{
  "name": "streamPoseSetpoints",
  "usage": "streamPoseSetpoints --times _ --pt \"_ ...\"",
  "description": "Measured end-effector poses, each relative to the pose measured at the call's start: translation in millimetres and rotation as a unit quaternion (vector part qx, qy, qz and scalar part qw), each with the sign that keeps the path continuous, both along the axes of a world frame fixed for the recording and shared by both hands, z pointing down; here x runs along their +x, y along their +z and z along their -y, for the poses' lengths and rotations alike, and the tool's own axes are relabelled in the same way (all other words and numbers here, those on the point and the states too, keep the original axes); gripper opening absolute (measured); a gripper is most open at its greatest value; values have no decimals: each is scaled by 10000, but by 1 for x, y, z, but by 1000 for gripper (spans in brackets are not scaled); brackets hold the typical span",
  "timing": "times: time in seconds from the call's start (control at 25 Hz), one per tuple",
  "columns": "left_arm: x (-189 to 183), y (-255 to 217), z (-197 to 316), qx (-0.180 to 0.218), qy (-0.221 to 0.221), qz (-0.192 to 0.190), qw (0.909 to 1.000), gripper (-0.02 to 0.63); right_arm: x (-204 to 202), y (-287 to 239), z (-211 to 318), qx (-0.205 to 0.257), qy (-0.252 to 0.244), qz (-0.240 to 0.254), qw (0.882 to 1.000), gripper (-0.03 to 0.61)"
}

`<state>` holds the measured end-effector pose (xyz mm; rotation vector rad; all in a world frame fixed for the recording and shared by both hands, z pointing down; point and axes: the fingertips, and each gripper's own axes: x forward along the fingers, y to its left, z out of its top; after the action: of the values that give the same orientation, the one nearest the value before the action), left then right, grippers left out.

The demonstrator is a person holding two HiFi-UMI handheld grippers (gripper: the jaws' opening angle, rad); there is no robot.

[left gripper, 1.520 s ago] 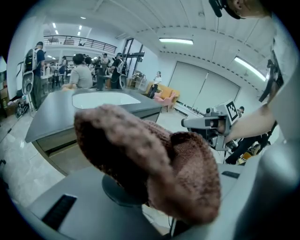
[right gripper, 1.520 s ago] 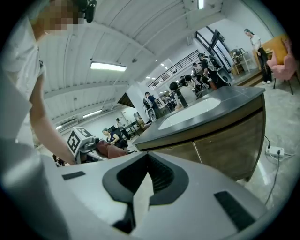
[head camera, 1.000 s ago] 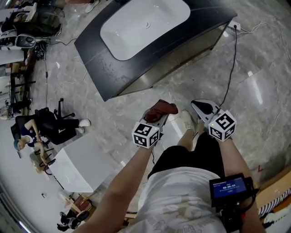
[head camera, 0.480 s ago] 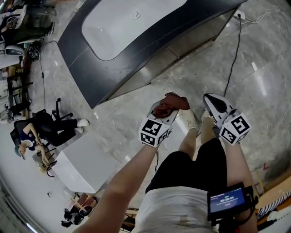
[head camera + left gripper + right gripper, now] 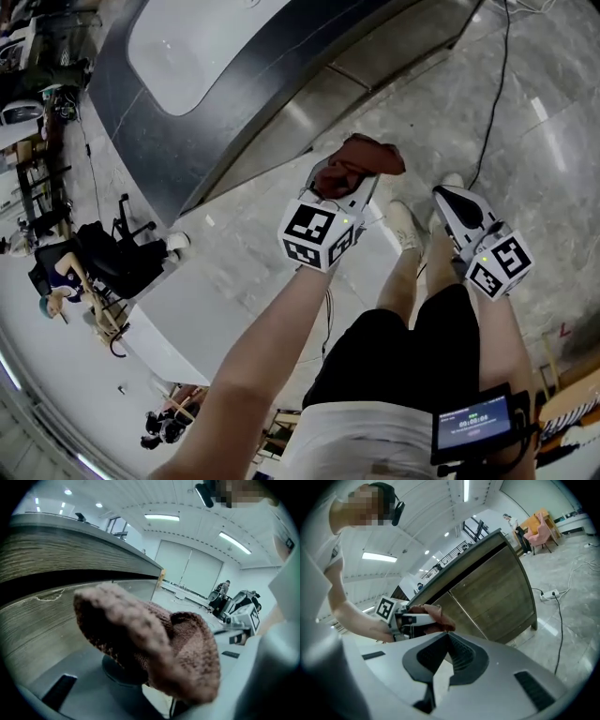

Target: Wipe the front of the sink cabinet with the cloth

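The cloth [image 5: 364, 157], a reddish-brown knitted wad, sat just above the centre of the head view. It was pinched in the left tongs [image 5: 349, 187], which were closed on its rear part. Most of the fabric bulged forward past the tips, probably so that a soft pad, not the plastic, would meet the surface.

In the left gripper view the wad filled the middle of the frame. The wood-grain front of the sink cabinet [image 5: 42, 616] ran along the left edge, near the cloth but apparently not touching it. The wiping looked not yet begun, with the cloth only being presented to the panel.

The right tongs [image 5: 448, 202] hung at the right of the head view, above the person's leg. Their pads were drawn together on nothing, likely parked out of the way. They faced the cabinet, well apart from it. The white basin [image 5: 187, 47] lay at the upper left, set into the dark table.
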<state>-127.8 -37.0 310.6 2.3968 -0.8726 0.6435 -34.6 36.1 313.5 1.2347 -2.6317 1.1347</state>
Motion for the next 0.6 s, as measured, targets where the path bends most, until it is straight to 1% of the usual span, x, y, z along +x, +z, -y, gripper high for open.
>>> streamPoseSetpoints --times 0.2,0.32,0.4,0.48,0.6 --pt "2 -10 44 -60 -734 -364 9966 123 14 6 -6 -127 87 68 9999 12" --pt "4 -16 66 -41 -1033 -636 9926 123 17 7 -1 -58 43 78 9999 12" --pt "2 -16 77 -35 -1188 -719 9903 123 19 10 3 -30 30 55 10000 12" --pt "-2 -13 87 -123 -1467 -839 9855 123 24 9 8 -32 61 37 10000 12" --pt "-18 -12 104 -304 -2016 -1124 9725 123 22 7 13 -34 13 2 10000 12"
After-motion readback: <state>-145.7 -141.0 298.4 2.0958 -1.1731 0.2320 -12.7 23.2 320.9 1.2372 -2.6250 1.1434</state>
